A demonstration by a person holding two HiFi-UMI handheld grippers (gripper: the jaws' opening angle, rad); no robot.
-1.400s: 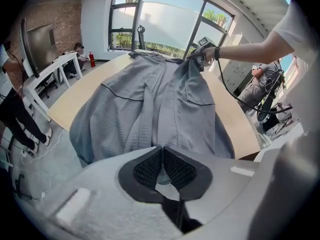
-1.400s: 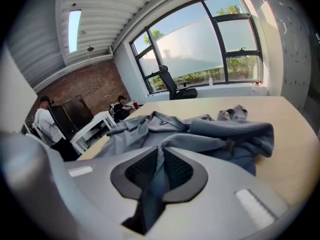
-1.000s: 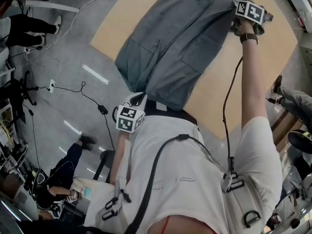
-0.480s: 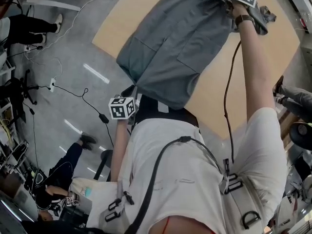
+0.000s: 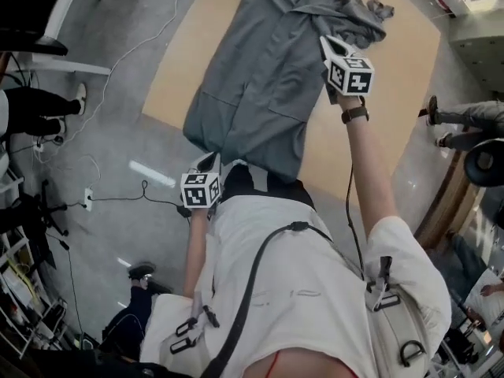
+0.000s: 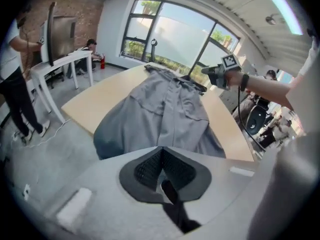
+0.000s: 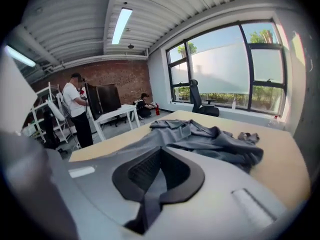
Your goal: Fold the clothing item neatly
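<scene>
A grey garment (image 5: 268,77) lies lengthwise on the wooden table (image 5: 394,77), its near hem hanging over the front edge and its far right part bunched up (image 5: 358,14). My left gripper (image 5: 209,162) hangs by the near hem's left corner. Its jaws have just closed and are shut; in the left gripper view (image 6: 161,155) nothing shows between them, and the garment (image 6: 165,109) is ahead. My right gripper (image 5: 324,44) hovers over the garment's right side. Its jaws have just closed too and are shut (image 7: 159,156), empty, with the garment (image 7: 210,136) beyond.
Cables (image 5: 150,187) trail on the grey floor left of the table. People stand near a white desk (image 7: 117,115) at the left, and a person's shoes (image 5: 435,120) are beside the table's right edge. An office chair (image 7: 200,104) stands by the windows.
My right gripper has left the bunched far right part of the garment, let it go and pulled back toward me over the cloth. The left gripper has stayed near the hem.
</scene>
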